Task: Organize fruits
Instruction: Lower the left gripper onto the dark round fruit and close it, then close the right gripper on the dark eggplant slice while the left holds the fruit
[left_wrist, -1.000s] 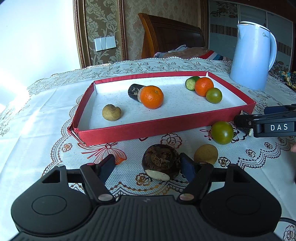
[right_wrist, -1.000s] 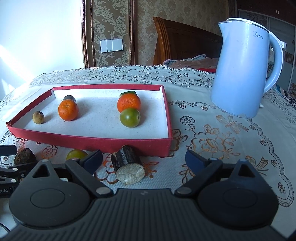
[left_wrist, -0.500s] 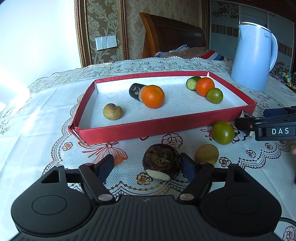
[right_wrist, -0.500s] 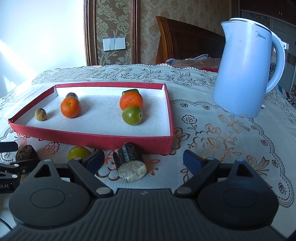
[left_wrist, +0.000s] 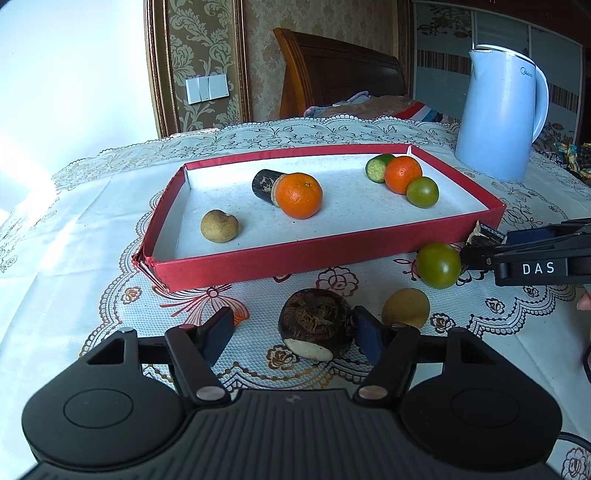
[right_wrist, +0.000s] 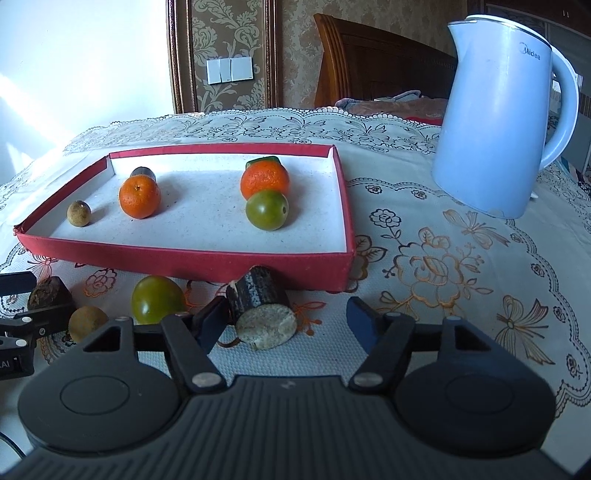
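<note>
Red tray (left_wrist: 295, 254): shallow, white-lined, set on the lace tablecloth (left_wrist: 92, 240); serves as the collecting place. It holds two oranges, a green round fruit, a cucumber end, a dark cut cylinder and a small brown fruit, grouped in two loose clusters (seemingly sorted by side).

Loose items, in front of the tray's near wall: dark brown round fruit (left_wrist: 316, 325), tan round fruit (left_wrist: 405, 308), green round fruit (right_wrist: 158, 299), dark cylinder piece (right_wrist: 260, 308) lying on its side, pale cut face toward the camera.

Left gripper (left_wrist: 291, 334): fingers spread wide, straddling the dark brown round fruit; the right pad looks just against it, the left pad apart. Placed so, probably, to close on it next.

Right gripper (right_wrist: 286, 319): fingers spread wide around the dark cylinder piece, left pad beside it, nothing clamped.

Blue kettle (right_wrist: 502, 122): stands well right of the tray, not in the way.
</note>
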